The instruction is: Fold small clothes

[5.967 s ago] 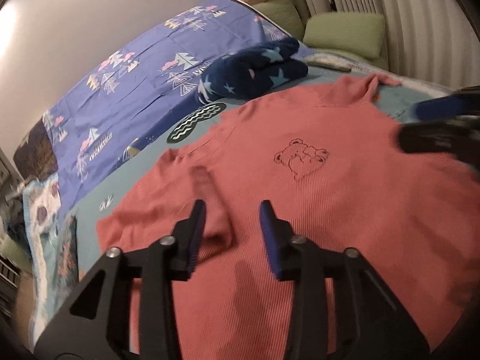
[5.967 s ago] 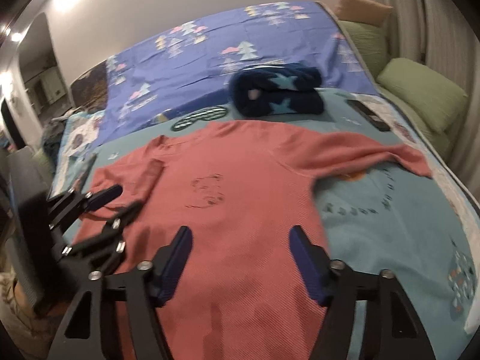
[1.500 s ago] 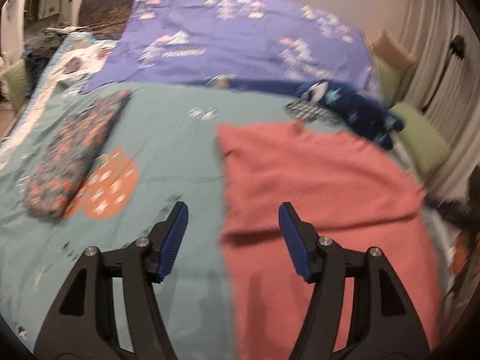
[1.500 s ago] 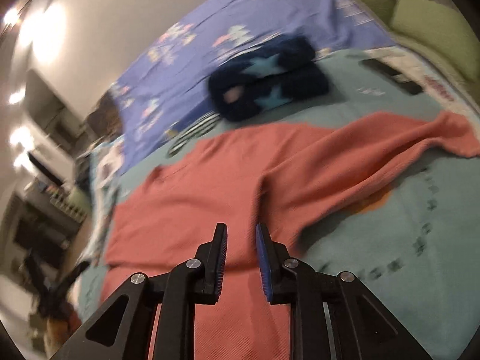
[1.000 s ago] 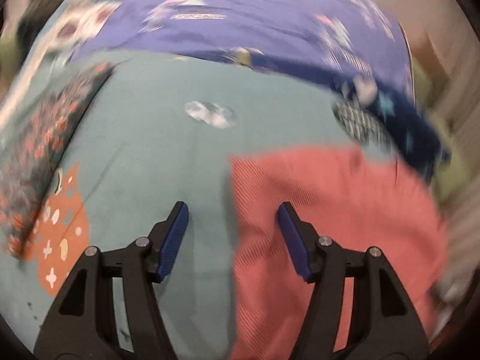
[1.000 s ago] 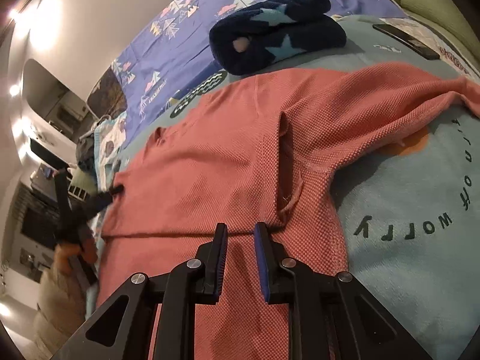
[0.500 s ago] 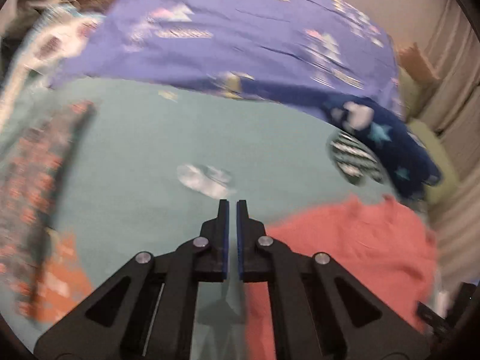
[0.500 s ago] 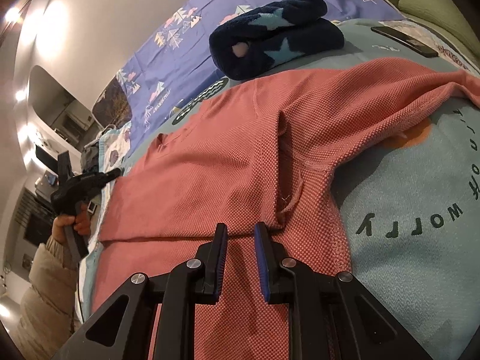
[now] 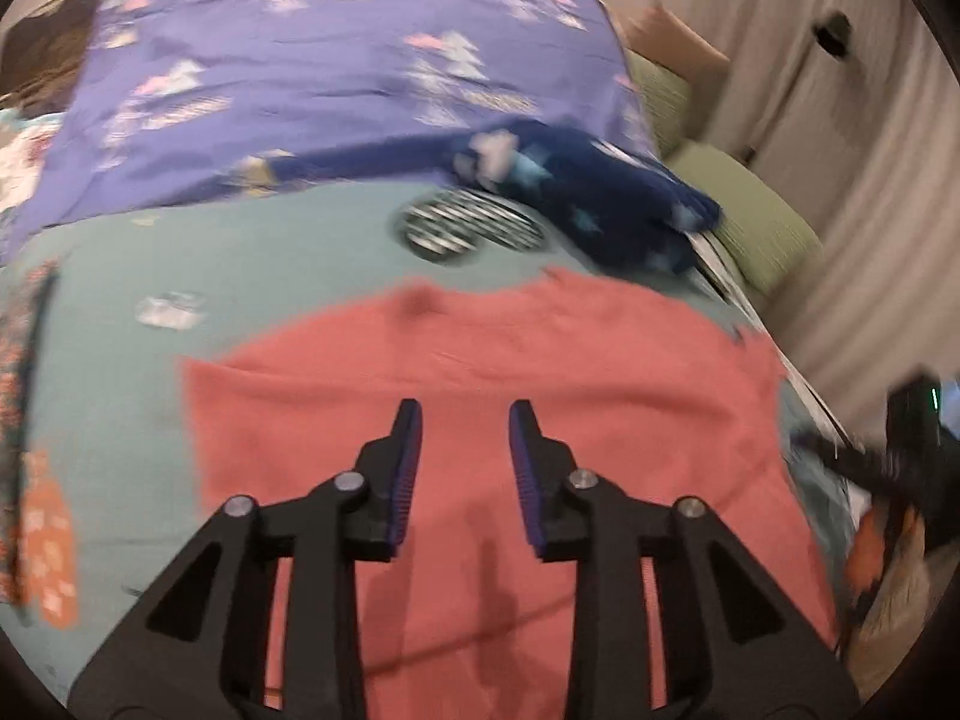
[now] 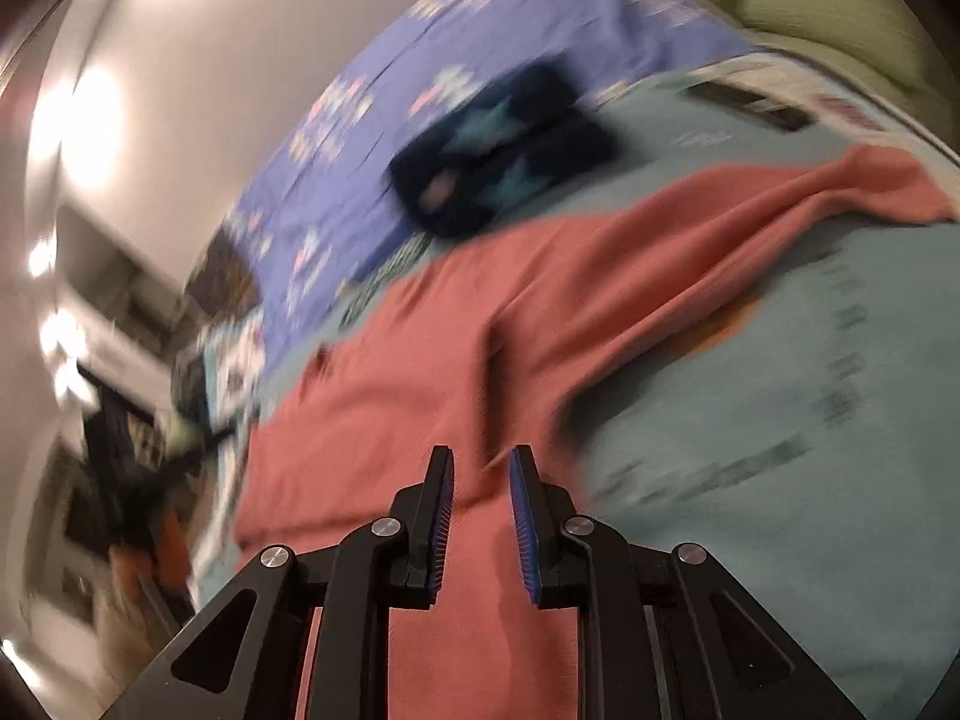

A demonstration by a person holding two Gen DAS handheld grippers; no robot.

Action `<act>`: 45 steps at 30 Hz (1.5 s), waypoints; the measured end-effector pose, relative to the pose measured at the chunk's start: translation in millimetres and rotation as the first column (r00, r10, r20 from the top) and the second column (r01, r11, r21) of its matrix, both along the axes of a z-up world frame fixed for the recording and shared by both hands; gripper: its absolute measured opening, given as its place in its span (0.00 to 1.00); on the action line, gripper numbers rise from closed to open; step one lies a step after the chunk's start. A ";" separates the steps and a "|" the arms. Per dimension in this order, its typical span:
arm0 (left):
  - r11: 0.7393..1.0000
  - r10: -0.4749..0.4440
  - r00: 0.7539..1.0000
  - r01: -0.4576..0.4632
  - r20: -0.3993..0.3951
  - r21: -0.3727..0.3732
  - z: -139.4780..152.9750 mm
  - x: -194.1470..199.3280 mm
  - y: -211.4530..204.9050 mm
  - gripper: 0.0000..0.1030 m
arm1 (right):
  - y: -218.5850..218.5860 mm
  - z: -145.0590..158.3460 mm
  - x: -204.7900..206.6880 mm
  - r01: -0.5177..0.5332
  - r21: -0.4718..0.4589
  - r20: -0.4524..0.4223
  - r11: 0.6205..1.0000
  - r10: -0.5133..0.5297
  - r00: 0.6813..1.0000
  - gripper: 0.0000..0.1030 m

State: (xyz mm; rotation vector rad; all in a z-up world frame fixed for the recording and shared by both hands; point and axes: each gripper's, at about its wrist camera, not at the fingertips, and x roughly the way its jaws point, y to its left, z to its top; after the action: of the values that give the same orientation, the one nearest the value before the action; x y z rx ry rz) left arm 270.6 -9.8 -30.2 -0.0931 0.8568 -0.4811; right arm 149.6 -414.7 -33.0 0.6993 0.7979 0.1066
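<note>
Both views are pretty blurry. The salmon-red sweater (image 9: pixel 480 372) lies spread on the teal bedspread (image 9: pixel 240 252), one sleeve stretched off right. Left tool (image 9: pixel 465 420) has just been opening, nothing between its jaws. Right tool (image 10: pixel 480 468) is slightly parted, gripping nothing, hovering above the sweater.

The salmon-red knit top (image 9: pixel 492 360), filling the lower middle of both views, is matt cloth with a faintly ribbed weave. Under it the teal bedspread (image 9: pixel 270 252) looks like smooth matt cotton with flat printed patches. In the upper part of the left view, the purple printed sheet (image 9: pixel 312 60) is thin, creased, matt fabric, and the dark navy star-patterned blanket (image 9: pixel 618 204) looks thick and fleecy. The left gripper (image 9: pixel 465 420) and right gripper (image 10: pixel 480 468) have matt black plastic arms, shiny metal rivets and ridged blue rubbery pads lining the jaws.
</note>
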 end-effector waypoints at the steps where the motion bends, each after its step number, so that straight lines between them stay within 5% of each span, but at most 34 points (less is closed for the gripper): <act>1: 1.000 -0.019 1.000 0.019 -0.017 -0.009 -4.5 -2.5 -11.5 0.31 | -24.4 -0.3 -0.3 0.072 0.017 -0.015 0.997 -0.071 0.997 0.20; 7: 0.996 -0.085 0.993 0.083 -0.083 -0.024 -28.4 -12.3 -55.1 0.31 | -138.4 -28.8 4.3 0.344 0.158 -0.120 0.926 -0.328 0.937 0.23; 10: 0.994 -0.106 0.989 0.107 -0.102 0.001 -38.5 -16.6 -64.5 0.31 | -175.9 -44.5 3.8 0.431 0.215 -0.154 0.876 -0.405 0.901 0.34; 13: 0.993 -0.108 0.991 0.112 -0.082 0.047 -43.6 -18.2 -70.1 0.32 | -202.7 -59.5 8.4 0.500 0.249 -0.183 0.829 -0.466 0.865 0.47; 21: 0.990 -0.106 0.992 0.111 -0.062 0.082 -45.3 -19.7 -75.9 0.34 | -236.4 -89.9 39.9 0.633 0.242 -0.223 0.736 -0.593 0.774 0.45; 24: 0.991 -0.100 0.993 0.105 -0.063 0.081 -46.4 -18.7 -76.0 0.34 | -245.0 -93.4 45.2 0.676 0.229 -0.218 0.700 -0.640 0.737 0.34; 25: 0.992 -0.097 0.993 0.102 -0.064 0.078 -46.8 -18.3 -76.1 0.34 | -246.8 -95.2 46.8 0.685 0.220 -0.224 0.695 -0.647 0.729 0.06; 28: 0.994 -0.087 0.994 0.092 -0.069 0.067 -46.6 -18.3 -74.7 0.34 | -248.8 -92.6 42.0 0.678 0.251 -0.196 0.691 -0.650 0.734 0.02; 31: 0.995 -0.081 0.994 0.085 -0.074 0.051 -44.3 -18.6 -72.8 0.34 | -239.4 -62.6 39.5 0.604 0.279 -0.087 0.747 -0.606 0.790 0.02; 33: 0.997 -0.074 0.994 0.077 -0.081 0.032 -43.1 -17.8 -70.9 0.35 | -220.1 -26.8 42.6 0.509 0.269 0.026 0.818 -0.534 0.845 0.02; 38: 0.998 -0.056 0.993 0.052 -0.107 -0.041 -40.5 -17.5 -62.3 0.35 | -118.5 58.8 57.1 0.158 0.141 0.274 0.977 -0.192 0.942 0.03; 41: 0.997 -0.047 0.992 0.040 -0.114 -0.059 -37.9 -20.3 -56.4 0.44 | -30.2 81.2 64.4 -0.057 0.012 0.332 0.998 0.050 0.942 0.04; 45: 0.996 -0.033 0.994 0.025 -0.103 -0.086 -31.9 -26.6 -41.4 0.52 | 88.6 65.3 67.3 -0.297 -0.143 0.275 0.944 0.326 0.904 0.04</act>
State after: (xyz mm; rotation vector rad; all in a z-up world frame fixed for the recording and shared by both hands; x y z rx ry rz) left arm 244.0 -51.2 -62.2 -0.1854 0.9409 -0.5438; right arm 216.9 -326.1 32.3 0.4433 0.6158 0.4511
